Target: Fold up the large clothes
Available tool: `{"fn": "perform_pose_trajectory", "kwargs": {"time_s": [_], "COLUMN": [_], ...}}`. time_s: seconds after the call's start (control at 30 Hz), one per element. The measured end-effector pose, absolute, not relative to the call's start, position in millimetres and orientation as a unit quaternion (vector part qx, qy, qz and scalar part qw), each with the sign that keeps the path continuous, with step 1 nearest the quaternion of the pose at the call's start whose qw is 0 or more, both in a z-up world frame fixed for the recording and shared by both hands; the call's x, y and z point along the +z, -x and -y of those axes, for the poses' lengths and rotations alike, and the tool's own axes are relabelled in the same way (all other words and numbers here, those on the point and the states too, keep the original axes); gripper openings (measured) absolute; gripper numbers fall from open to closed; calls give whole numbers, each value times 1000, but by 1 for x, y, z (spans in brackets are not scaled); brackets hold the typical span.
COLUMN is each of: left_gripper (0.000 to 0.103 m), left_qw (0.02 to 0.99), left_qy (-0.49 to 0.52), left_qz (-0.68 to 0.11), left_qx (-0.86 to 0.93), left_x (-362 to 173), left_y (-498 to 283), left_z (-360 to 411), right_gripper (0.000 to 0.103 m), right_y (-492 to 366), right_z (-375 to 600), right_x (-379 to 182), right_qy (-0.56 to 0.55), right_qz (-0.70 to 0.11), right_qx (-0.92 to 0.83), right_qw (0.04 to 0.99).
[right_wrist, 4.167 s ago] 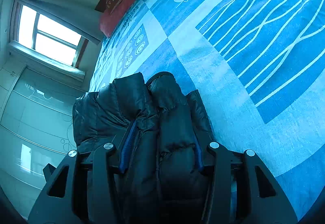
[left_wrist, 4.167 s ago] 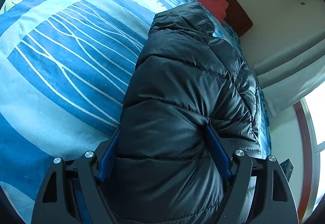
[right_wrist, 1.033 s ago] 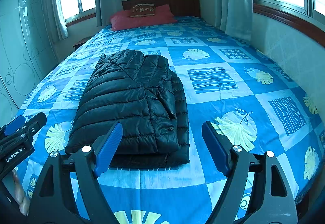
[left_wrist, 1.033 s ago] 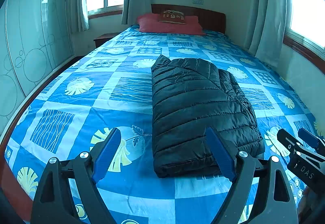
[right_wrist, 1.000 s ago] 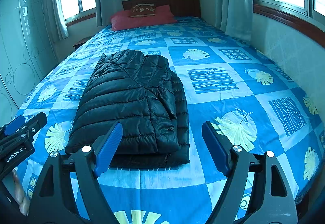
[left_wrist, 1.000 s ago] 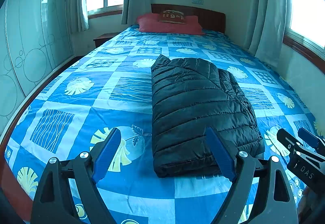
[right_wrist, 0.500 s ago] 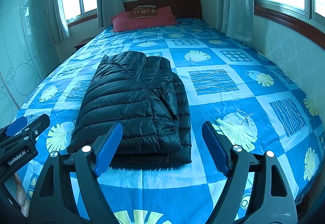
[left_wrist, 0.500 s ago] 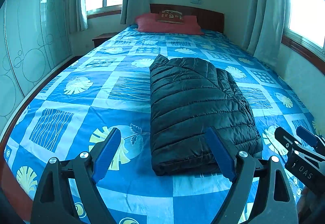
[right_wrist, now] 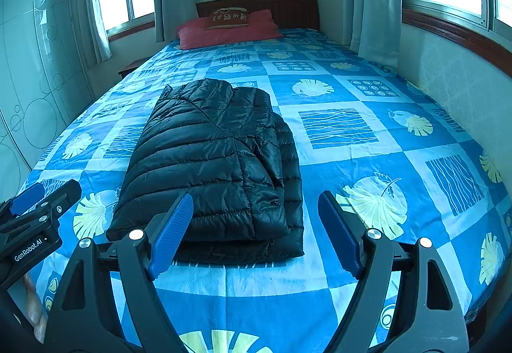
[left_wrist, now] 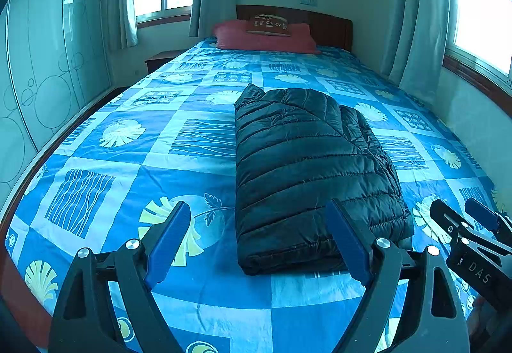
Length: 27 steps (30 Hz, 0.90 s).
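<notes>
The black puffer jacket (left_wrist: pixel 307 167) lies folded into a thick rectangular bundle on the bed (left_wrist: pixel 198 286), on the blue patterned sheet, lengthwise toward the red pillow (left_wrist: pixel 265 39). The left gripper (left_wrist: pixel 256 241) and the right gripper (right_wrist: pixel 256 230) both hang above the foot of the bed, jaws spread wide and holding nothing, clear of the jacket. The folding looks essentially finished, so the risk lies in the jacket itself. Its padding is springy and its shell looks slick, so the upper layers could slide or puff open, most likely along the right-hand edge, where stacked layers show unevenly. Any further nudge from a gripper could drag the top layer askew or wrinkle the sheet.
</notes>
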State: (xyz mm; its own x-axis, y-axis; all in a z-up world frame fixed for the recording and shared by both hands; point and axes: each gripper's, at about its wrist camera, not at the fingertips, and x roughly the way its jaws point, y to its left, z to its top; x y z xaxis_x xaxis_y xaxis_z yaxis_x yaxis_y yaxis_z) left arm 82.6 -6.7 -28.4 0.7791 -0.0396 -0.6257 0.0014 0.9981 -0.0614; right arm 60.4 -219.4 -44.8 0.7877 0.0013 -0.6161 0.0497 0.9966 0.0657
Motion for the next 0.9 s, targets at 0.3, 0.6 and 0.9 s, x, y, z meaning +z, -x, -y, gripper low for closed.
{"fn": "perform_pose_trajectory", "kwargs": {"time_s": [0.3, 0.6, 0.9], "left_gripper": [85, 85, 85], "left_qw": [942, 943, 944], "left_qy": [29, 34, 32], "left_qz": [-333, -331, -329], "left_qx": [-11, -10, -10], "left_x": [-29, -29, -27], "left_y": [-82, -81, -80], "left_z": [8, 7, 7], "right_gripper": [80, 80, 80], "right_y": [-60, -60, -60], "right_z": [219, 216, 216], "right_x": [-45, -46, -46], "right_qy": [-39, -39, -38], "right_qz": [-326, -324, -324], "right_qx": [-13, -11, -11], "right_qw": [945, 945, 945]}}
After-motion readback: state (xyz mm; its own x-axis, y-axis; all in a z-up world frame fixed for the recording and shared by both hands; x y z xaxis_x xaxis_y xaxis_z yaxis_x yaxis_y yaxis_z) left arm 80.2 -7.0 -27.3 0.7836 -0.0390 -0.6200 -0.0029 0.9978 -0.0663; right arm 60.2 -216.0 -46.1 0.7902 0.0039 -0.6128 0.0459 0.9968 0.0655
